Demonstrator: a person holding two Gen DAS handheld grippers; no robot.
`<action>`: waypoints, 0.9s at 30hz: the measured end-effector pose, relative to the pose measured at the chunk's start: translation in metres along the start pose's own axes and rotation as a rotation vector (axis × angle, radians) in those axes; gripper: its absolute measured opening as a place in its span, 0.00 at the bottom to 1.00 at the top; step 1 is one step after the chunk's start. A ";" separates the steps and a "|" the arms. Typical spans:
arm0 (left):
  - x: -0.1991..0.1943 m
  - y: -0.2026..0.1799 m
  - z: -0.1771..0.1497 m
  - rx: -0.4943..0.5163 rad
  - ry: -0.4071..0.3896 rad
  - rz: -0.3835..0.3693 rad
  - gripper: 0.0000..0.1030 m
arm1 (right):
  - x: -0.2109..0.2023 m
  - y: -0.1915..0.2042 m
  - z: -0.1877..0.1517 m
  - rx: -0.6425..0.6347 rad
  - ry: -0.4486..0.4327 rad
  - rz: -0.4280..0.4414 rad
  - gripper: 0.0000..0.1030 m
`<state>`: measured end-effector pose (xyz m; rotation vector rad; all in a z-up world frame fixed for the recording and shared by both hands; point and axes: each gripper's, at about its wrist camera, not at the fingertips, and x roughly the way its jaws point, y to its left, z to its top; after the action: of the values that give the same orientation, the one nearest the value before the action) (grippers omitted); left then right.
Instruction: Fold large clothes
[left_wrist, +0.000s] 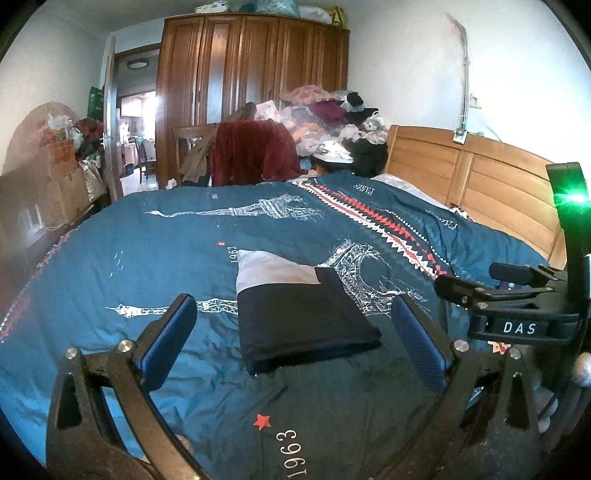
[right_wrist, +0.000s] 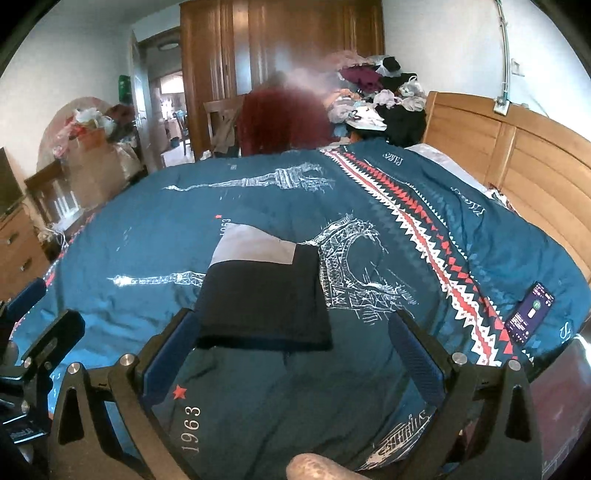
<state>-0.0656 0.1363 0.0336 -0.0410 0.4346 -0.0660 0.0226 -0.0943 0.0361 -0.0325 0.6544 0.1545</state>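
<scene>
Nearest in each wrist view are the tongs themselves. The left gripper (left_wrist: 291, 332) has its blue-padded fingers (left_wrist: 168, 343) spread wide with nothing between them, held low over the near edge of the bed (left_wrist: 110, 258) and aimed across it. The right gripper (right_wrist: 291, 343) is the same: wide open, empty, level, pointing toward the far side. In the left view the right one's body shows at the right, so the two sit side by side, close together.

Just beyond the fingertips lies the folded garment (left_wrist: 295, 314), a dark rectangle with a pale grey panel at its far end, flat on the blue quilt in the middle of the bed, nearer the near edge than the headboard (left_wrist: 480, 173). It looks already folded down small.

It should handle as soft, light cloth, limp and layered, likely to sag or slide open if lifted by one corner. Best taken at the two near corners, pinching all layers together.

A phone (right_wrist: 530, 314) lies toward the right edge; a heap of clothes (left_wrist: 332, 122) is stacked past the far side.
</scene>
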 end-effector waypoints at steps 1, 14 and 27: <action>-0.001 0.000 0.000 0.000 0.002 0.001 1.00 | 0.001 -0.001 0.000 0.000 0.002 0.003 1.00; -0.002 0.004 -0.002 -0.006 0.015 0.001 1.00 | 0.005 0.001 -0.004 0.000 0.025 0.017 1.00; -0.001 0.006 -0.002 -0.011 0.024 0.005 1.00 | 0.008 0.002 -0.005 0.002 0.036 0.025 1.00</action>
<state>-0.0672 0.1420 0.0321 -0.0501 0.4590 -0.0588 0.0256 -0.0917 0.0270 -0.0248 0.6914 0.1781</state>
